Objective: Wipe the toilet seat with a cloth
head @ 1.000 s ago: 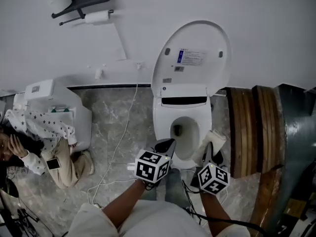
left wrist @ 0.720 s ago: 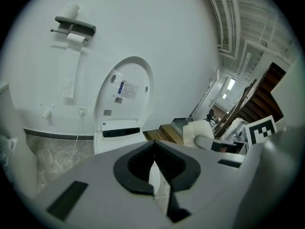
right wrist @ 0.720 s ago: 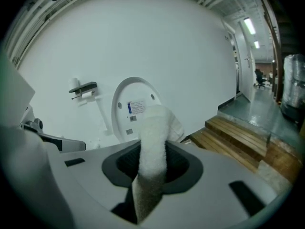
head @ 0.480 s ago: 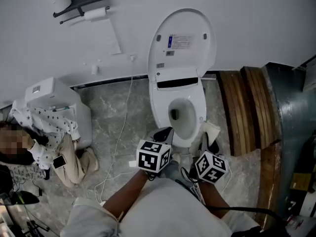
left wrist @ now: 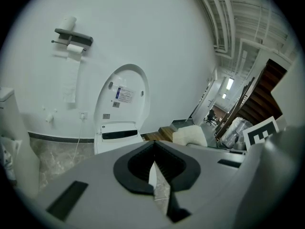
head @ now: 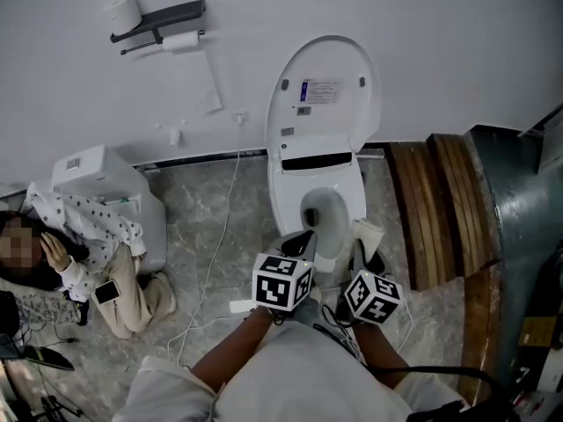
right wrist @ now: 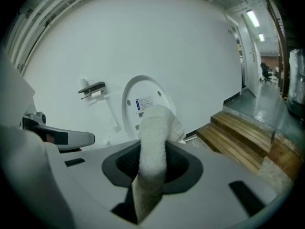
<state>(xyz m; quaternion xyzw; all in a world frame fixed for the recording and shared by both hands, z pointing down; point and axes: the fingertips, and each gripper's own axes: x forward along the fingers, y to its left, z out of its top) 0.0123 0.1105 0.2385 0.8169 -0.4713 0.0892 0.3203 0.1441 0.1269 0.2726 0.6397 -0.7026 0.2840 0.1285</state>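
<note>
Since a second ago, left gripper [head: 297,243] and right gripper [head: 362,255] rose a little | toilet [head: 286,202] lid [head: 324,86] up | cloth [head: 369,234] near seat [head: 355,199] front right edge, squeezed by right gripper | left gripper pinched together, empty | tip: press cloth flat, wipe round slowly

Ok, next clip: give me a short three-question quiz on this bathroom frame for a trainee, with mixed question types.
1. True or false: the toilet lid stands raised.
2. Fill in: the left claw is ____, with nothing between its jaws.
3. Which holds the white cloth? A. left claw B. right claw C. neither
Key: 1 true; 2 shut; 3 B.
</note>
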